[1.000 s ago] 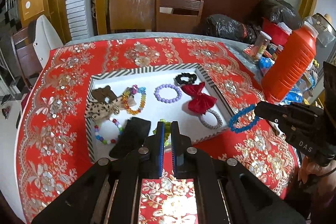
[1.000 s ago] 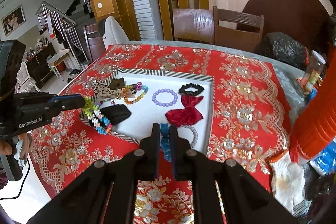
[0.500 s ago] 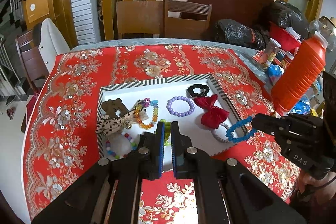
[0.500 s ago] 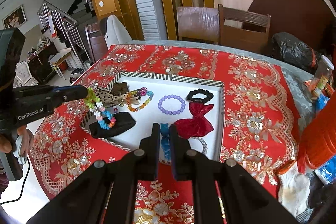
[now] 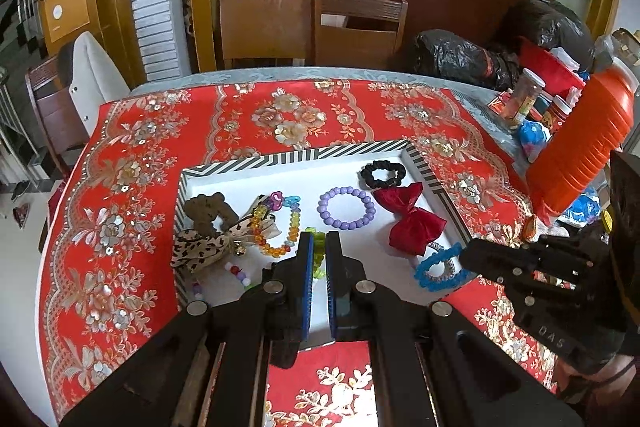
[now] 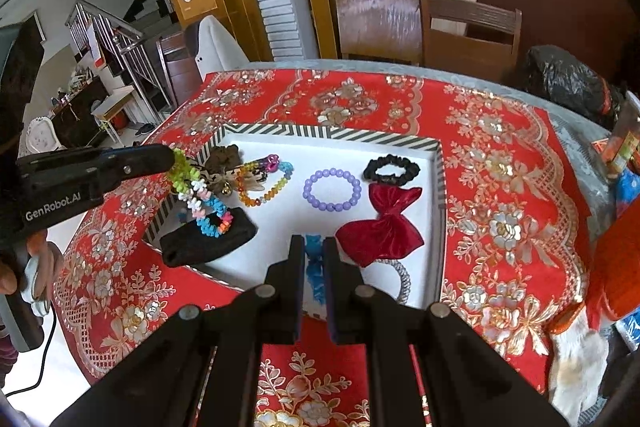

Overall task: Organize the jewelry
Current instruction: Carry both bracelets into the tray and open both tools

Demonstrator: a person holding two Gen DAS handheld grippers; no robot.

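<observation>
My left tool point(image 6: 174, 157) was squeezed tight on a flower bracelet point(image 6: 200, 197) of green, white, pink and blue beads. The bracelet hung over the left end of the tray point(image 6: 328, 133), above a black pouch point(image 6: 208, 241). In the tray, on the left, lay a brown scrunchie point(image 5: 210, 213), a spotted bow point(image 5: 204, 251) and a rainbow bracelet point(image 5: 280, 223). In the middle lay a purple bracelet point(image 5: 347, 207). Next came a black scrunchie point(image 5: 383, 174) and, just under it, a red bow point(image 5: 414, 225). A silver bracelet point(image 6: 402, 277) peeked out from under the red bow. My right tool point(image 5: 460, 261) was pinched shut on a blue bracelet point(image 5: 436, 269), which hung over the near right corner of the tray, close to the silver one. The tray sat on a red cloth point(image 5: 132, 211) with gold flowers on the desk point(image 5: 480, 99). Far right stood a big orange bottle point(image 5: 584, 143).
</observation>
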